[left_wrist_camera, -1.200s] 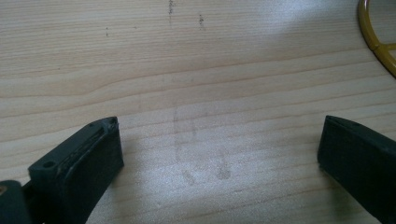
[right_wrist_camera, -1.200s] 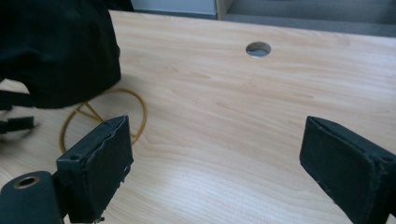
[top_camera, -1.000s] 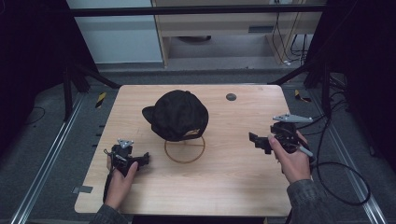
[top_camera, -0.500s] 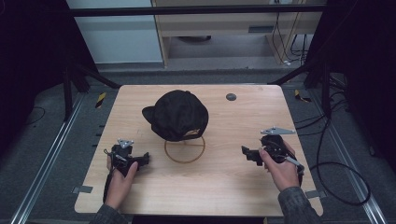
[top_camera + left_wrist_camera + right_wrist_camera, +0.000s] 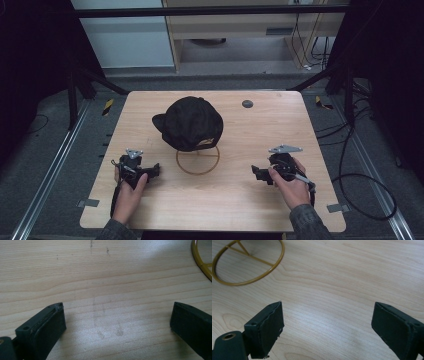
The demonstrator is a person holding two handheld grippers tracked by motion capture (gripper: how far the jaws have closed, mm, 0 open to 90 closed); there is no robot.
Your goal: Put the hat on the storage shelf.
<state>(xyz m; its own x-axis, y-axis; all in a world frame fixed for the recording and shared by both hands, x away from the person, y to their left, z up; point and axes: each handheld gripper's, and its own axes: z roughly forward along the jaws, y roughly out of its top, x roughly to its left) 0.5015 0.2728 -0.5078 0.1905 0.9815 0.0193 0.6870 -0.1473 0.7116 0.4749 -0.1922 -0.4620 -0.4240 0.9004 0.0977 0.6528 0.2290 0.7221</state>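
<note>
A black baseball cap (image 5: 190, 122) sits on a stand whose gold wire ring base (image 5: 197, 160) rests on the light wooden counter (image 5: 225, 200), a little toward the far edge from the counter's middle. The cap covers the top of the stand, and its brim points toward the left edge. Neither the cap nor the ring has shifted over the last second.

What has changed is the right tongs (image 5: 257, 173). A second ago the right hand (image 5: 290, 185) held them close to the right edge, about level with the ring; now hand and tongs lie nearer the near edge and farther in from the right edge, with the tips pointing toward the ring. The grey three-cornered plate (image 5: 285, 149) on top has travelled with them. In the right gripper view the tongs (image 5: 327, 327) stand wide apart over bare wood, and the ring base (image 5: 247, 262) lies beyond them, apart from both.

The left tongs (image 5: 155, 170) and left hand (image 5: 129, 192) are where they were, near the left part of the near edge, pointing toward the ring. In the left gripper view these tongs (image 5: 117, 322) are also wide apart with nothing between them, and an arc of the ring (image 5: 201, 260) shows at the upper corner.

A small dark round disc (image 5: 247, 104) lies near the far edge, right of the cap, unmoved.
</note>
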